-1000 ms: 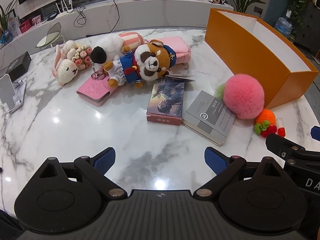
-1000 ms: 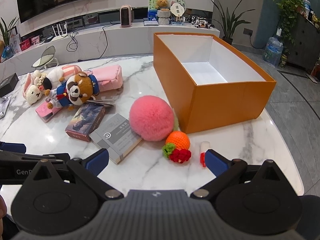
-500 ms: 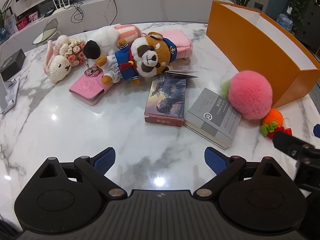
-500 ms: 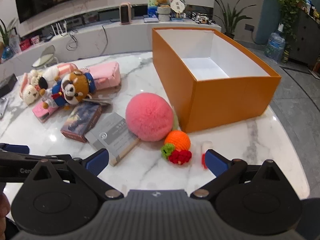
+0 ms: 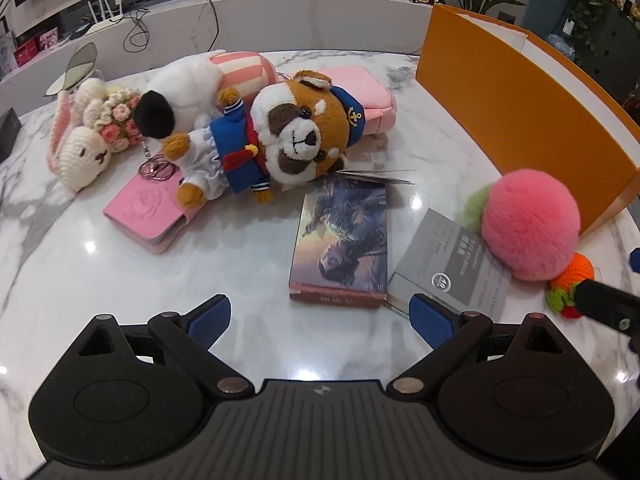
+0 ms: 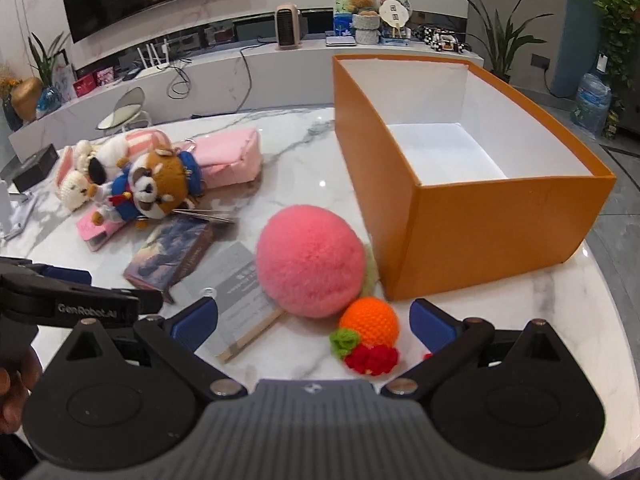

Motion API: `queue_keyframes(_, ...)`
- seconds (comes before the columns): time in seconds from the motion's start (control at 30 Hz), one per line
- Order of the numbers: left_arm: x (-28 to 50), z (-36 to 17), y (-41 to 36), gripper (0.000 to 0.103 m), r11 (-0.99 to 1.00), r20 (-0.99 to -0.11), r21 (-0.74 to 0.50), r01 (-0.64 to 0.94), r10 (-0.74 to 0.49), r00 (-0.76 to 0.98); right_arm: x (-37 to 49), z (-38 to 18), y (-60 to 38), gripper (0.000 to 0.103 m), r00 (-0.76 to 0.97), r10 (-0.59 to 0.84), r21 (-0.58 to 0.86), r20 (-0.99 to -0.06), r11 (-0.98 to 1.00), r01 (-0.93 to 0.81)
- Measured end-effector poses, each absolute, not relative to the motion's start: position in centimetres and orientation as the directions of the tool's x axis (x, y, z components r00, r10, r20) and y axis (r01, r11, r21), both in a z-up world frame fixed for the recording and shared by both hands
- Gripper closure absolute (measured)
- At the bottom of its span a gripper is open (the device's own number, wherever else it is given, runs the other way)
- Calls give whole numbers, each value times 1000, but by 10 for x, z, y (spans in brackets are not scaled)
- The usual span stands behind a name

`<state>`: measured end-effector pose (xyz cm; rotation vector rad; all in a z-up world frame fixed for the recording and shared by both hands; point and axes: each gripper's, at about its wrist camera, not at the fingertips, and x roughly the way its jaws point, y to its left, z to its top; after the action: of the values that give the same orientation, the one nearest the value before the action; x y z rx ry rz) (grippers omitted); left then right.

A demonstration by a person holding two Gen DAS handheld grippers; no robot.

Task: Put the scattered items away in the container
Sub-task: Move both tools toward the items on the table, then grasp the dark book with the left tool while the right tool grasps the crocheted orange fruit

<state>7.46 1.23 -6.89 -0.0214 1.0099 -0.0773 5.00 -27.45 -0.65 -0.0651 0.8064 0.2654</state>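
Note:
An open orange box (image 6: 472, 216) with a white inside stands at the right of the marble table (image 5: 240, 264). A pink fluffy ball (image 6: 310, 260) lies against it, with a crocheted orange (image 6: 370, 322) in front. My right gripper (image 6: 314, 320) is open, its fingers either side of the orange and just short of it. My left gripper (image 5: 320, 314) is open, hovering before a picture book (image 5: 342, 236) and a grey book (image 5: 452, 268). Further back lie a sailor plush (image 5: 280, 140), a bunny (image 5: 86, 148), a pink wallet (image 5: 150, 208) and a pink pouch (image 6: 228, 158).
A white and striped plush (image 5: 200, 80) lies behind the sailor plush. The table's right edge (image 6: 600, 320) curves close to the box. A black box (image 6: 34, 166) sits at the far left. A low white counter (image 6: 240, 76) with a heater stands behind the table.
Both grippers have moved forward and lower toward the table. The books loom larger before the left one, and the orange now sits between the right one's fingers. No item has shifted.

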Motion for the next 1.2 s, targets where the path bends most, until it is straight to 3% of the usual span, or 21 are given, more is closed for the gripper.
queue_keyframes(0.57,90,-82,10,0,993,-793,-53,105,-106,599,53,-14,-309,1,660,157,30,-734,979,-199)
queue_keyframes(1.2,101,-88,20,0,987,-792,-136,80,-157,590,46,-30,-319,1,641,97,-17,-761,985,-170)
